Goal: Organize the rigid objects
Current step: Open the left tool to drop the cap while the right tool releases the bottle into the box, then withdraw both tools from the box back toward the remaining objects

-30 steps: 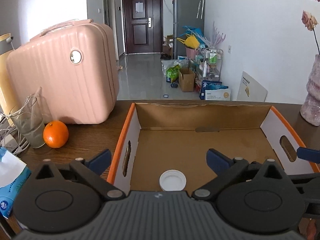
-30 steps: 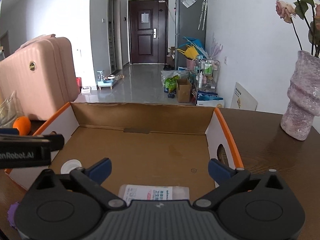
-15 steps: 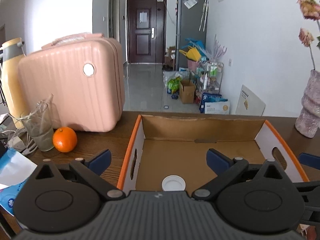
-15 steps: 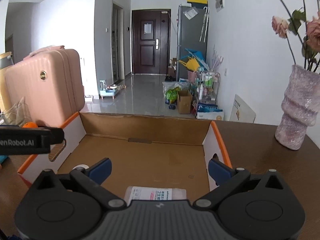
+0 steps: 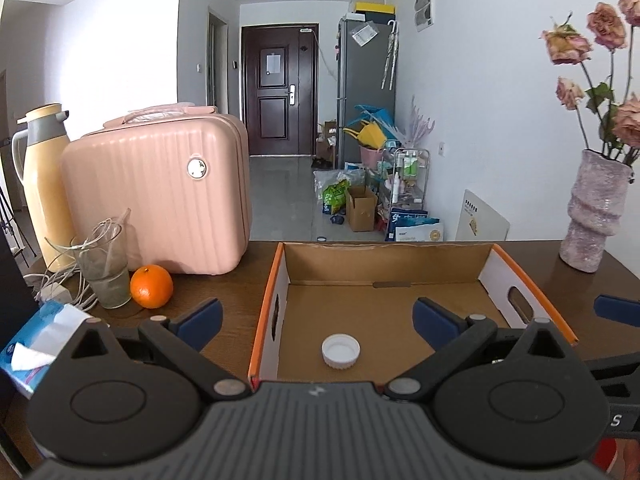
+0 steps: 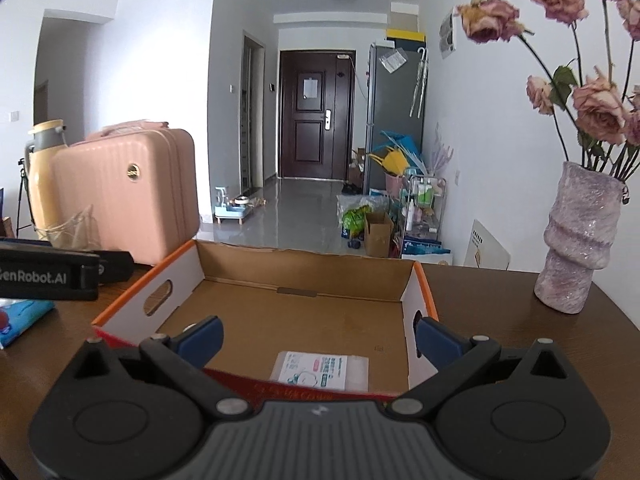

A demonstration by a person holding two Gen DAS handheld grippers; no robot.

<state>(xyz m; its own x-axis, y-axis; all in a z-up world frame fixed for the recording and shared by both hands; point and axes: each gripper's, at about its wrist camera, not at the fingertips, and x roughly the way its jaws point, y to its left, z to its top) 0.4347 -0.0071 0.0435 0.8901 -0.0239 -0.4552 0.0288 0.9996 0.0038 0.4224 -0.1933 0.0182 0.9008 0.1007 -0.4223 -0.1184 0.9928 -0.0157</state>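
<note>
- Two grippers hover over the near edge of a box (image 5: 400, 254): the left gripper (image 5: 318, 318) and the right gripper (image 6: 318, 336), each with its fingers spread wide and nothing between them.
- The box is open-topped cardboard with orange rims and white side walls, and it sits on a dark wooden counter (image 5: 224, 280).
- A white cap (image 5: 340, 351) lies open side up on the box floor, near the front-left corner, between the left gripper's fingers in that view but apart from them.
- A flat packet (image 6: 320, 370) with a pale printed label lies on the box floor near the front wall, right of the cap; its print is too small to read.
- Left of the box stand a pink case (image 5: 160, 196), an orange (image 5: 151, 286) just in front of it, and a glass (image 5: 105, 268) beside the orange, possibly touching it.
- A cream flask (image 5: 42, 184) stands behind the glass.
- A blue tissue pack (image 5: 36, 332) lies at the counter's left edge.
- A pink vase (image 6: 578, 240) of faded roses stands to the right, well apart from the box.
</note>
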